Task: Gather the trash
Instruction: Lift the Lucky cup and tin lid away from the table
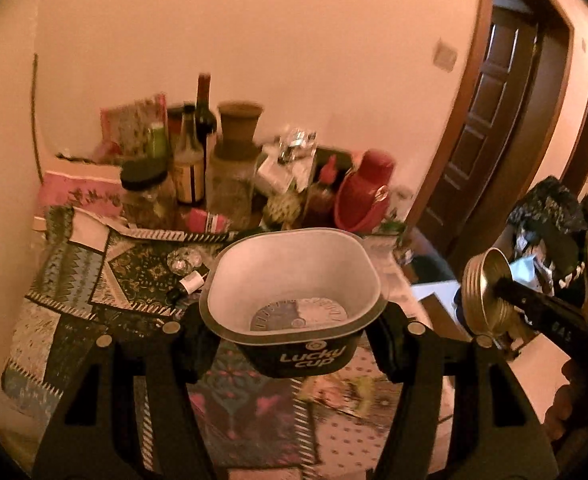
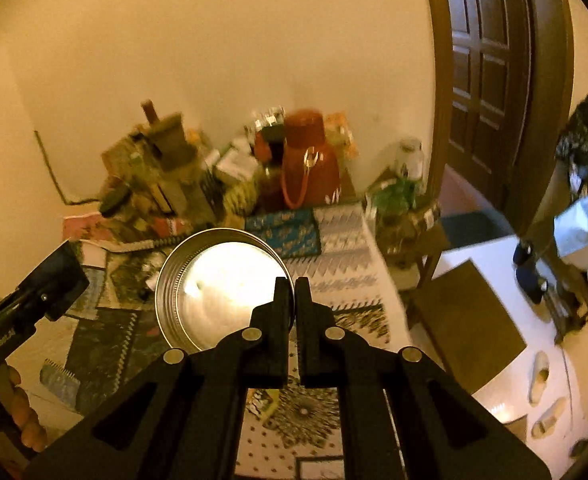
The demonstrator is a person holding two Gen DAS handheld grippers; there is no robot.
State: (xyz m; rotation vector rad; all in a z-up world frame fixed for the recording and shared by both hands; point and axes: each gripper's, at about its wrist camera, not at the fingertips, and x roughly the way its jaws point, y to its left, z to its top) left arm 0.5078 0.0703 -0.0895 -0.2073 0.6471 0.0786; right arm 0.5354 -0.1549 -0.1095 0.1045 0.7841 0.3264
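An empty instant-noodle cup (image 1: 294, 276), white inside with a dark "Lucky cup" outside, hangs above the table in the left wrist view. My left gripper (image 1: 294, 344) is shut on it, pads pressed against its two sides. A round metal jar lid (image 2: 222, 292), shiny inside, is pinched by its rim in my right gripper (image 2: 292, 286), which is shut on it. The same lid (image 1: 479, 300) shows at the right of the left wrist view. Both are lifted clear of the patchwork tablecloth (image 2: 341, 240).
Bottles (image 1: 204, 120), jars and a red thermos (image 2: 307, 160) crowd the back of the table by the wall. A small bottle (image 1: 188, 284) and a glass piece lie on the cloth. To the right are a brown door (image 2: 481, 60), a floor mat (image 2: 465, 320) and slippers (image 2: 539, 376). A hand (image 2: 18, 412) shows lower left.
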